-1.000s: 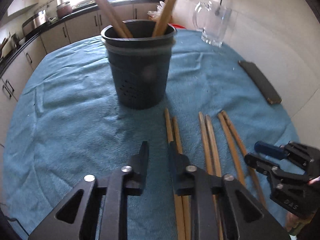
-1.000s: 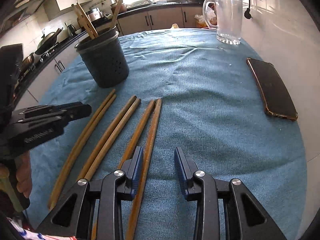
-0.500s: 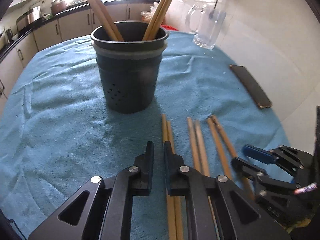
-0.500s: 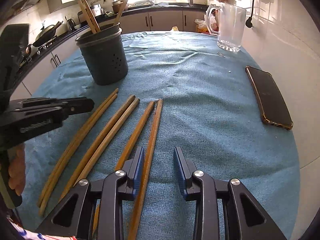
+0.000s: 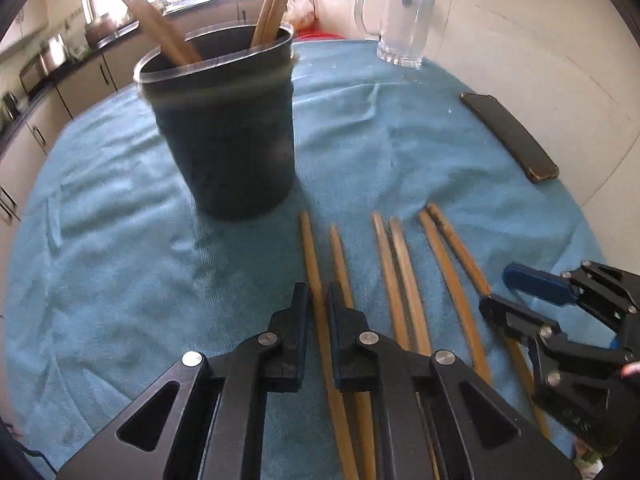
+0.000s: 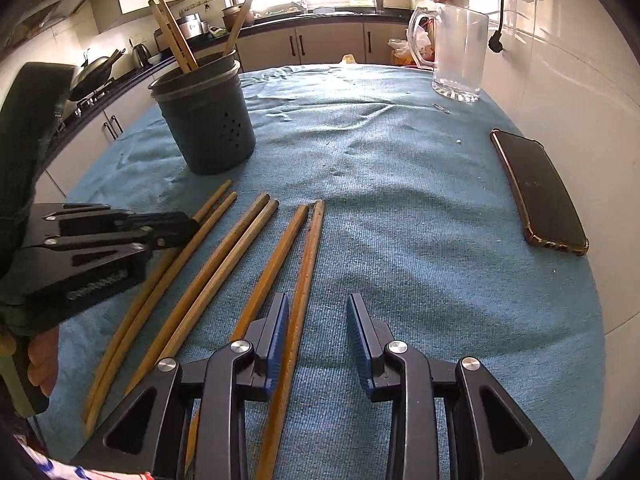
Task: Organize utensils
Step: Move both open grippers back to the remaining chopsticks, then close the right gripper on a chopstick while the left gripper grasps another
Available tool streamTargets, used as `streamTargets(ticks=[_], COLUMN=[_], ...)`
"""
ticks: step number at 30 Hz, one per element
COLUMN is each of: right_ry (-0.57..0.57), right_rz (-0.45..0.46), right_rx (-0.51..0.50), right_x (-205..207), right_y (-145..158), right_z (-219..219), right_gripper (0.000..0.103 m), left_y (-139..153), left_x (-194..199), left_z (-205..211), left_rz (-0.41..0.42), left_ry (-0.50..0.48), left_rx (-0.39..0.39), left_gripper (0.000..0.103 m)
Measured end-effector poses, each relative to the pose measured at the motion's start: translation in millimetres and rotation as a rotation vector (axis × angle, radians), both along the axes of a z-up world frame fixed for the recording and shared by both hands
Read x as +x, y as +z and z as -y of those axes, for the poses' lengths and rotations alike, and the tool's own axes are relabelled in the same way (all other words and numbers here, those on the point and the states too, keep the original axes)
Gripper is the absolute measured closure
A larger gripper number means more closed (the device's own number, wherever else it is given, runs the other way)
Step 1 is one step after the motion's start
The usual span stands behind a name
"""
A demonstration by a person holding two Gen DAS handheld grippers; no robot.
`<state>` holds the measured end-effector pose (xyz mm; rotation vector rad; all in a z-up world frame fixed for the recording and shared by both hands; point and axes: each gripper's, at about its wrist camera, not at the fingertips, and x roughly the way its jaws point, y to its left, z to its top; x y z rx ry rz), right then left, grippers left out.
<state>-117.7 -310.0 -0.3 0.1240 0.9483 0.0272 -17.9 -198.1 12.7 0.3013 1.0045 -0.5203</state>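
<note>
jaws of left gripper (image 5: pixel 318 304) astride chopstick (image 5: pixel 316 280)

I see six long wooden chopsticks (image 6: pixel 224 272) lying flat on the blue cloth in three side-by-side pairs, running from near to far and fanning slightly, their far tips just short of the holder. The dark round utensil holder (image 6: pixel 206 120) stands upright at far left with four or so more sticks (image 6: pixel 176 36) leaning inside, though the blurred left view leaves me unsure of that count.
</note>
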Motion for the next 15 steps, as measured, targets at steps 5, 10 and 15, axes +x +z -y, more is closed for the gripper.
streamTargets(ticks=[5, 10, 15], right_ry=[-0.036, -0.056, -0.061], right_rz=[-0.017, -0.070, -0.121], right_rx=[0.007, 0.056, 0.065], right_x=[-1.4, -12.0, -7.8], right_y=[0.1, 2.0, 3.7], right_z=[8.2, 29.4, 36.3], right_gripper=[0.092, 0.095, 0.094], left_y=[1.1, 2.4, 5.1], left_x=[1.2, 0.4, 4.6], left_z=[1.4, -46.5, -73.6], left_rz=[0.003, -0.054, -0.129], left_ry=[0.015, 0.103, 0.125], left_rx=[0.036, 0.011, -0.040], left_gripper=[0.097, 0.097, 0.097])
